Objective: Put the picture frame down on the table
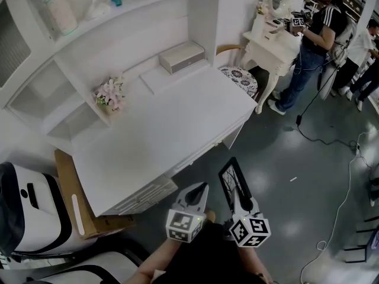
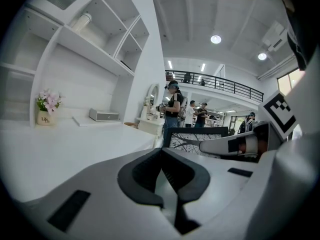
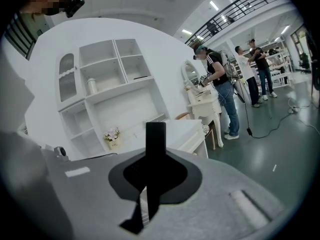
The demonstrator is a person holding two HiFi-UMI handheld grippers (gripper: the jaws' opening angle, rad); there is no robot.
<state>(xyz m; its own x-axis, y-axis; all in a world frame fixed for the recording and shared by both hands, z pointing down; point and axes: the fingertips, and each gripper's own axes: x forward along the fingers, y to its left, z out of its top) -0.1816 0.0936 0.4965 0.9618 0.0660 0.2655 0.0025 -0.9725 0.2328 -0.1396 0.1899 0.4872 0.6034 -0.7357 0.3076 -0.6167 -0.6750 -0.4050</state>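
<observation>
The picture frame (image 1: 231, 179) is black with a branch-like drawing in it. It is held upright in the air over the grey floor, just off the white desk's (image 1: 166, 129) front right corner. My right gripper (image 1: 235, 189) is shut on its lower edge. In the right gripper view, the frame's black edge (image 3: 155, 144) stands up between the jaws. My left gripper (image 1: 201, 188) hovers beside it on the left, its jaws together and holding nothing. The left gripper view shows the frame (image 2: 192, 136) to the right of those shut jaws (image 2: 162, 153), with the right gripper's fingers (image 2: 225, 146) on it.
A flower pot (image 1: 109, 94) and a grey box (image 1: 182, 56) stand at the back of the desk under the shelves. A chair with a patterned seat (image 1: 240, 76), a dressing table (image 1: 269, 43) and people (image 1: 314, 40) are at the right. Cardboard (image 1: 71, 200) leans left of the desk. Cables (image 1: 331, 141) cross the floor.
</observation>
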